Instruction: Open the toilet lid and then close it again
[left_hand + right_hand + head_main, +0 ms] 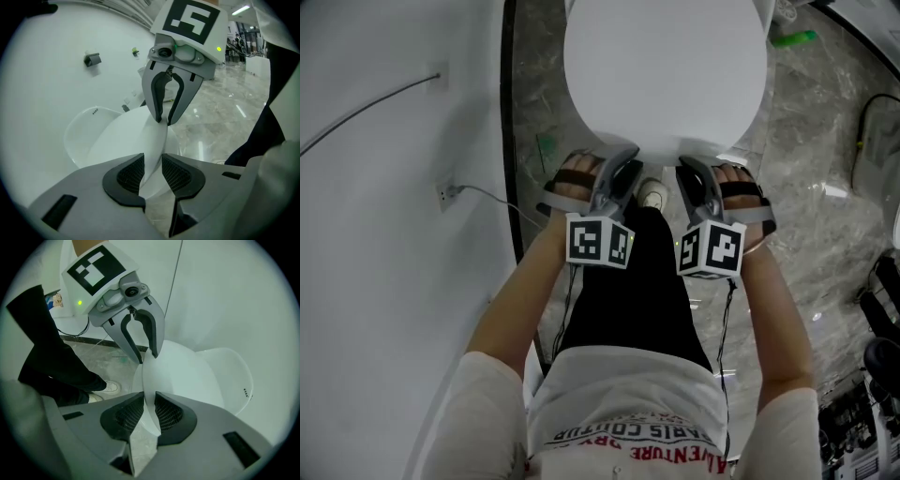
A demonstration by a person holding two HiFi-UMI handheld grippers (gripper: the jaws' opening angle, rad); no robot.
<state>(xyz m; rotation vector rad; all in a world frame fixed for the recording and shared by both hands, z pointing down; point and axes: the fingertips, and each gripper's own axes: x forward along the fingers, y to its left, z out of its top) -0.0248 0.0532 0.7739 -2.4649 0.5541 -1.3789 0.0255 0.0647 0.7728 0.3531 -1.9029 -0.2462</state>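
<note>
The white toilet lid (666,75) (122,136) (187,376) stands partly raised over the bowl (79,131) (229,371). Both grippers are at its front edge, side by side. My left gripper (623,171) (153,169) (146,356) has the lid's thin edge between its pads, which stand a little apart and do not clearly press on it. On my right gripper (694,171) (150,411) (165,119) the pads sit tight on both faces of the same edge.
A white wall (375,234) with a socket and cable (445,195) runs close on the left. Grey marble floor (825,234) lies to the right. The person's shoes (652,195) (110,387) and dark trouser legs are right below the lid's front.
</note>
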